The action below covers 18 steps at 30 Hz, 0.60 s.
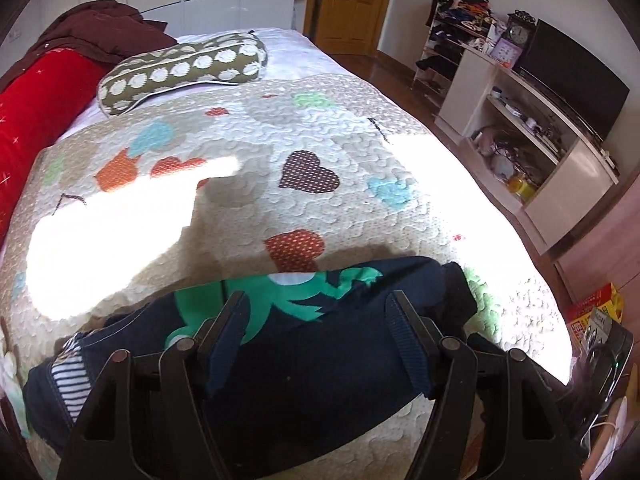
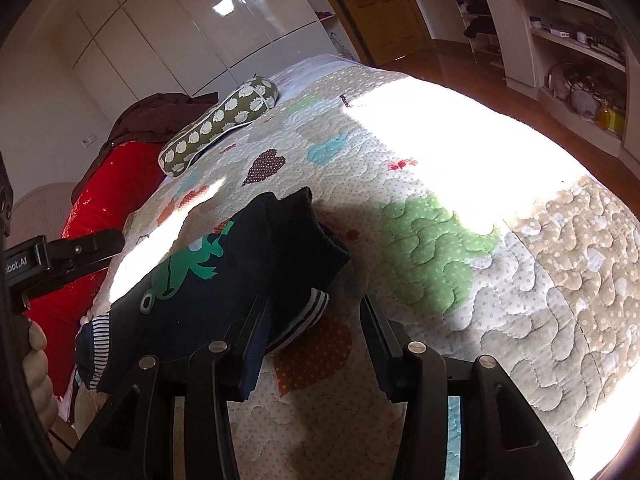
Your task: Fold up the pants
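Observation:
Navy pants (image 1: 304,344) with a green frog print lie folded in a bundle on the patchwork quilt (image 1: 240,208) near the bed's front edge. My left gripper (image 1: 318,306) hovers open just over the middle of the bundle, its fingers apart on either side of the fabric below. In the right wrist view the pants (image 2: 216,280) lie to the left, and a striped cuff (image 2: 320,300) pokes out at their right end. My right gripper (image 2: 316,316) is open, with that cuff lying between its fingers and the pads not pressing on it. A person's hand (image 2: 36,344) shows at the left edge.
A spotted olive pillow (image 1: 180,68), a red bolster (image 1: 36,108) and a dark brown garment (image 1: 100,24) lie at the far left of the bed. White shelving (image 1: 540,140) with a screen stands on the right across the wooden floor. Boxes (image 1: 596,308) sit beside the bed.

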Motion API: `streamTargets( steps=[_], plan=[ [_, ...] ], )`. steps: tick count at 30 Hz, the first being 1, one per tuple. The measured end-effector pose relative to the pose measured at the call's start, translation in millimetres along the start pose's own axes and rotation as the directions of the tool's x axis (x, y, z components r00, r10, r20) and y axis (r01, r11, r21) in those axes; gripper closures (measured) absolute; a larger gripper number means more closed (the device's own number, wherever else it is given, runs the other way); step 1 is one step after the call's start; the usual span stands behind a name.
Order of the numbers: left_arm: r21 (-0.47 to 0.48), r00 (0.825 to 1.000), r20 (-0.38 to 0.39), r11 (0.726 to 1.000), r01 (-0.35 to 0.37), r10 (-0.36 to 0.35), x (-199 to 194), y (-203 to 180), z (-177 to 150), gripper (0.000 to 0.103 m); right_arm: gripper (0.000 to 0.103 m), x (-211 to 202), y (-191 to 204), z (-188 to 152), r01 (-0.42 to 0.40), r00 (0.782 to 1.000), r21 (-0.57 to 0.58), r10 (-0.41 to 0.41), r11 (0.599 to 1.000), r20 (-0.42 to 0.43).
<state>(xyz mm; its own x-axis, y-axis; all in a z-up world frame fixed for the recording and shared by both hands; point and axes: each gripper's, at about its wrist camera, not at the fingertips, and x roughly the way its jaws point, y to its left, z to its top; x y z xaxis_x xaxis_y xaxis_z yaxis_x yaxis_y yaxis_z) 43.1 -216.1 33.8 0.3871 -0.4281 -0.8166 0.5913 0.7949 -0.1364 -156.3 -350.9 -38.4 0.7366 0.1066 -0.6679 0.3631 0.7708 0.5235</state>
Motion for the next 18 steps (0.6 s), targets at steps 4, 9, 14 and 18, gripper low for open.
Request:
streamTargets(
  steps=[4,9,14,18],
  plan=[
    [0.057,0.995,-0.075,0.996,0.073,-0.068,44.6,-30.5,25.1,0.034,0.053,10.5,3.1,-1.9,-0.039,0.999,-0.002,0.039,0.999,-0.027],
    [0.101,0.967,-0.203,0.979,0.176,-0.153,97.3,-59.3,39.1,0.034,0.053,23.6,6.7,-1.9,-0.054,0.998,-0.013,0.054,0.998,-0.035],
    [0.119,0.924,-0.322,0.960,0.255,-0.205,127.1,-71.1,33.4,0.062,0.076,31.6,10.8,0.6,-0.066,0.998,-0.033,0.065,0.997,-0.019],
    [0.091,0.929,-0.283,0.958,0.272,-0.237,110.4,-61.0,32.5,0.093,0.089,32.9,18.3,5.8,-0.107,0.994,-0.055,0.106,0.993,-0.029]
  ],
)
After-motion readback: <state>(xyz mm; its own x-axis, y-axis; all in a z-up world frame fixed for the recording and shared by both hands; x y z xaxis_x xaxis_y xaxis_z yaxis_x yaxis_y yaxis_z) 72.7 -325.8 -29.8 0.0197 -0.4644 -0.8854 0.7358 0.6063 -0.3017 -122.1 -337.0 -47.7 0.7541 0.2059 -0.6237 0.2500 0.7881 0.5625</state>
